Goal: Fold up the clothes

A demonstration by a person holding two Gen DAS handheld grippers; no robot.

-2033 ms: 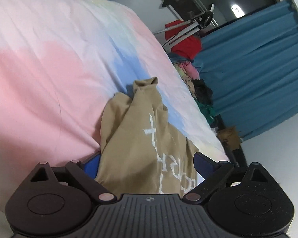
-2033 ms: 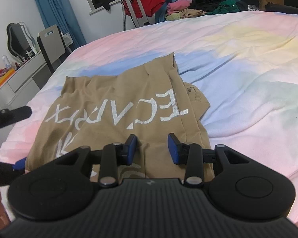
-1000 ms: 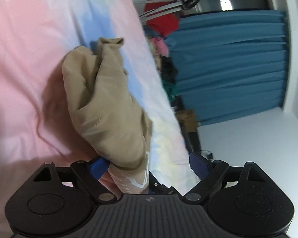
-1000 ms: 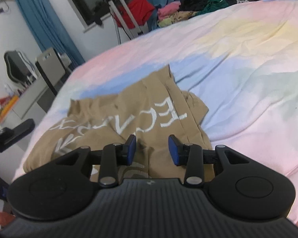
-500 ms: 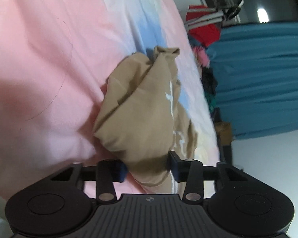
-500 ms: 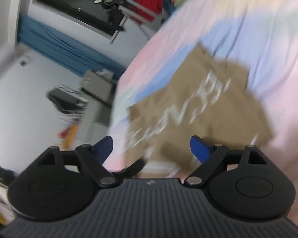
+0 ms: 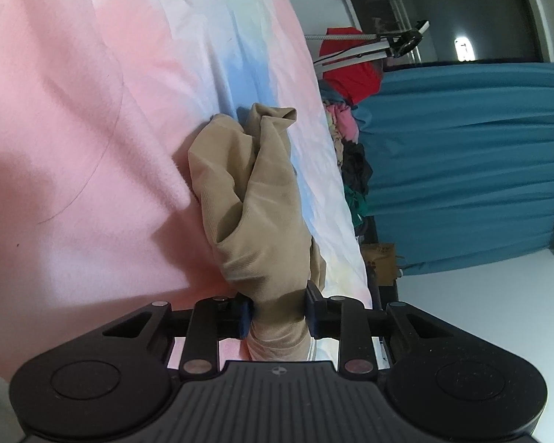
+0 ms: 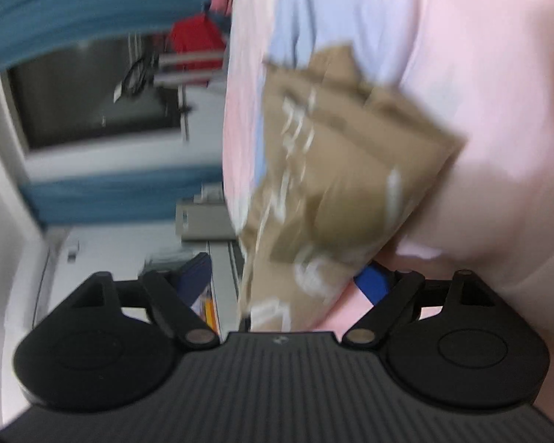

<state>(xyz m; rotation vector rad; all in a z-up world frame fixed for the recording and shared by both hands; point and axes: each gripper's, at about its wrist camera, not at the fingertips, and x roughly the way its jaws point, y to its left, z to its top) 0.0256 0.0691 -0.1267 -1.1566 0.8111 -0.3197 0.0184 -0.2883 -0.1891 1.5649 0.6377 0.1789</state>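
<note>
Blurred right view, bunched cloth in the left

The right wrist picture is smeared: the white lettering on the tan shirt (image 8: 336, 184) cannot be read, and things at 9 o'clock are unclear. In the left wrist view, the shirt's (image 7: 255, 221) print is folded under, and its hem is hidden behind the left gripper (image 7: 277, 317).

a tan shirt (image 7: 255, 221) with white lettering lies bunched on the pastel bed (image 7: 74, 110), one gathered end lifted and pinched in the left claw (image 7: 277, 313); the rest is loosely folded over itself.
</note>
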